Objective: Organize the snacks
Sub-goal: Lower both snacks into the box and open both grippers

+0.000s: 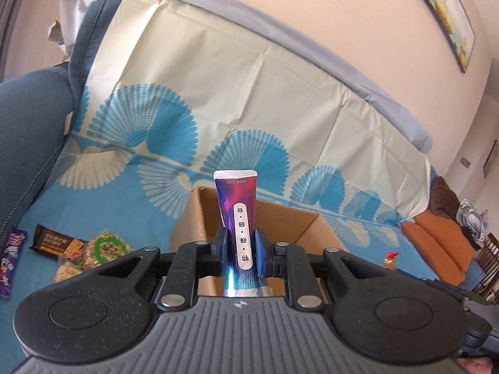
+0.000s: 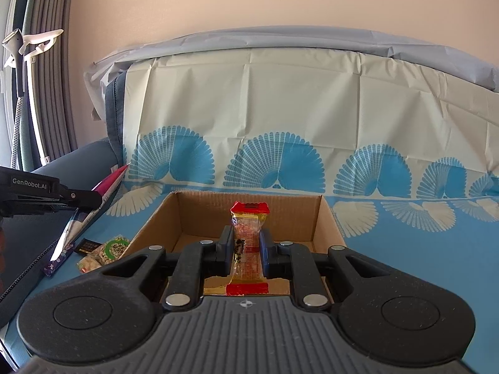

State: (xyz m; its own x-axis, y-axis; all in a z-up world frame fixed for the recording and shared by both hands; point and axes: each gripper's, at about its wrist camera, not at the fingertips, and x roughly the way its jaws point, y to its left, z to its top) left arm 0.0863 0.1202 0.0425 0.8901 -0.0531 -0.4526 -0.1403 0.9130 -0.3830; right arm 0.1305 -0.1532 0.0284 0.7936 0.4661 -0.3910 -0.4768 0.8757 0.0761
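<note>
The left gripper (image 1: 240,247) has its fingers (image 1: 220,244) drawn in narrow, clamped on a purple-and-magenta snack pouch (image 1: 238,215) that stands upright between them, its white sealed end at 12 o'clock. The right gripper (image 2: 246,247) is likewise pinched nearly closed on a red-and-yellow snack packet (image 2: 248,240), held upright with one red end at 12 o'clock and the other at 6 o'clock, over the open cardboard box (image 2: 324,227).

One box shows, sitting on the blue-and-cream patterned cloth (image 1: 280,93); in the left wrist view it lies just behind the held pouch.

Loose snacks lie on the cloth at about 9 o'clock of the box: one dark chocolate bar (image 1: 51,240), one green-labelled packet (image 1: 109,246) with a pale packet (image 1: 67,269) touching it, and one purple wrapper (image 1: 9,258) at the far left. That makes four loose, two held.
</note>
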